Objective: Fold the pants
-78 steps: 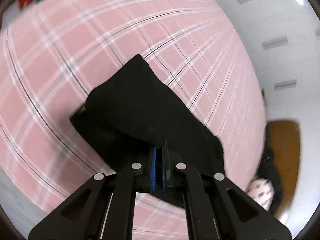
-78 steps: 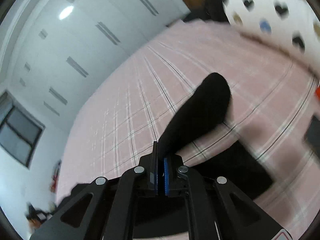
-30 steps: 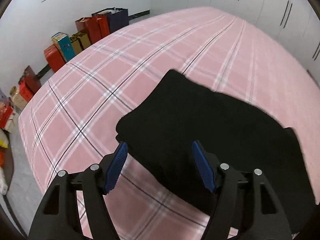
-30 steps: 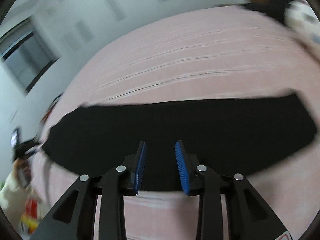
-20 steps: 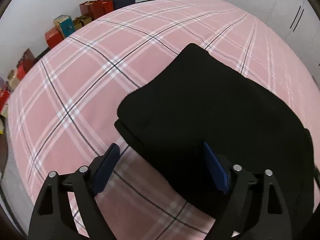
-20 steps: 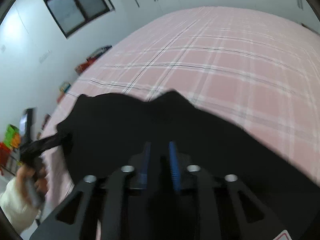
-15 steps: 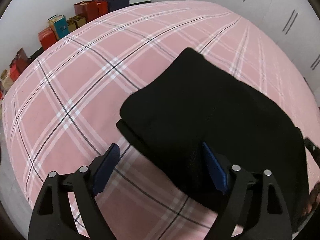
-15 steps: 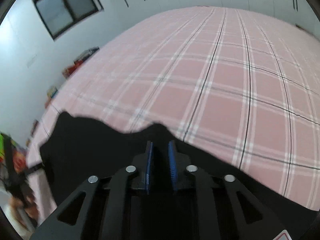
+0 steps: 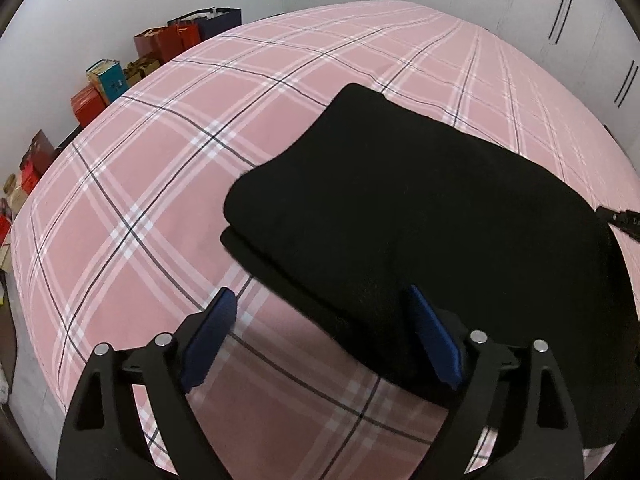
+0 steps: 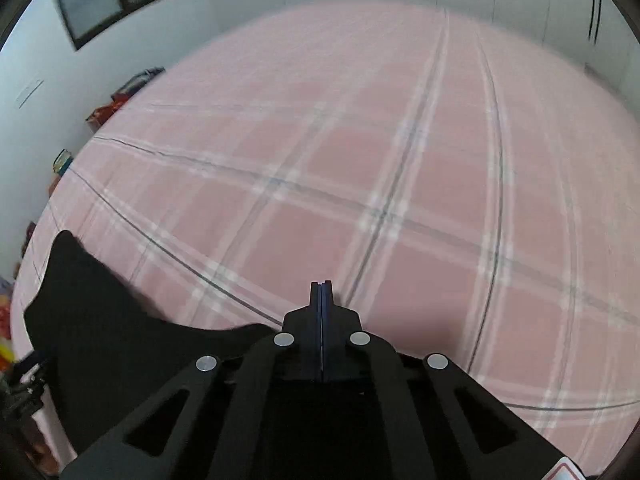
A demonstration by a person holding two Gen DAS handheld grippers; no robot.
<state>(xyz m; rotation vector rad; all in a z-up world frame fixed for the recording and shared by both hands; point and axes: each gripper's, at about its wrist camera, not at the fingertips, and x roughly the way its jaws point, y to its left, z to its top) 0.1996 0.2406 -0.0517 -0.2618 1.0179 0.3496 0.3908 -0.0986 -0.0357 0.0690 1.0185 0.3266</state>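
Even, soft indoor light; heavy fisheye warp.
Left wrist sharp; right wrist motion-blurred; black pants [image 9: 420,216] lose all detail.

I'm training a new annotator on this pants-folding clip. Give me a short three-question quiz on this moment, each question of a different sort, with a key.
1. True or false: the black pants lie folded in layers on the pink plaid bedspread.
2. Which gripper's jaws are pressed together with nothing between them? A) left gripper B) right gripper
3. Fill in: along the wall beside the bed stand red and blue ____.

Key: 1 true; 2 B; 3 gift bags.
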